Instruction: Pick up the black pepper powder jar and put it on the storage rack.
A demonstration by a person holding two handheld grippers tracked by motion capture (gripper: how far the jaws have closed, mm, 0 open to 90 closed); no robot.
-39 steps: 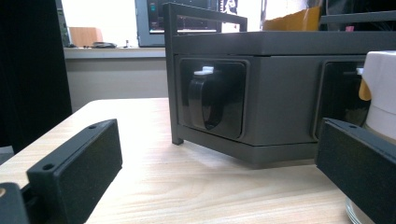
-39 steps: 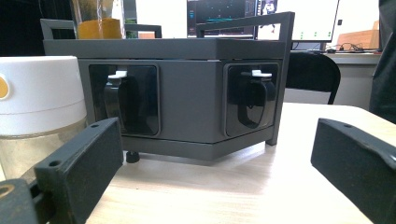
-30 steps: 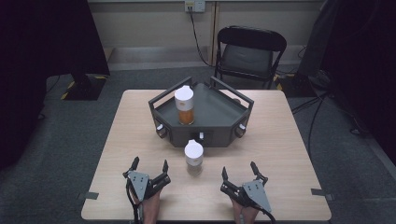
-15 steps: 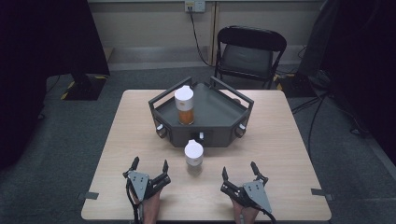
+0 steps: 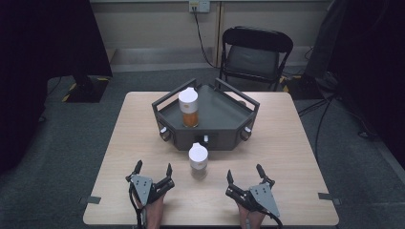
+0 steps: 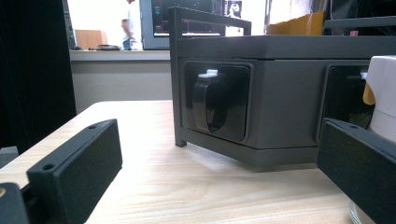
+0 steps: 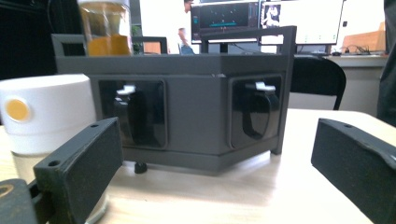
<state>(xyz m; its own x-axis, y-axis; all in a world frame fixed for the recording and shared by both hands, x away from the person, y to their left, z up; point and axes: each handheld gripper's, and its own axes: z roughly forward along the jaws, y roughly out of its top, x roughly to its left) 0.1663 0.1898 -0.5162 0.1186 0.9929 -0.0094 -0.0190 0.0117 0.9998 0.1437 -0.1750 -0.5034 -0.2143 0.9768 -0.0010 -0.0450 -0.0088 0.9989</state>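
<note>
A dark grey hexagonal tray (image 5: pixel 224 117) with rails stands mid-table; its side wall (image 6: pixel 280 107) (image 7: pixel 196 116) carries black knobs. On it stands a clear jar (image 5: pixel 188 108) with a white lid and orange contents (image 7: pixel 105 28). A second white-lidded jar (image 5: pixel 198 160) (image 7: pixel 42 116) (image 6: pixel 385 100) sits on the table just in front of the tray. My left gripper (image 5: pixel 153 171) (image 6: pixel 210 177) rests near the front edge, left of that jar, open and empty. My right gripper (image 5: pixel 244 172) (image 7: pixel 215 172) rests to the jar's right, open and empty.
The wooden table (image 5: pixel 296 148) has bare room on both sides of the tray. A black folding chair (image 5: pixel 255 52) stands behind the far edge. Monitors (image 7: pixel 280 16) and a person (image 6: pixel 126 23) show far off in the gripper views.
</note>
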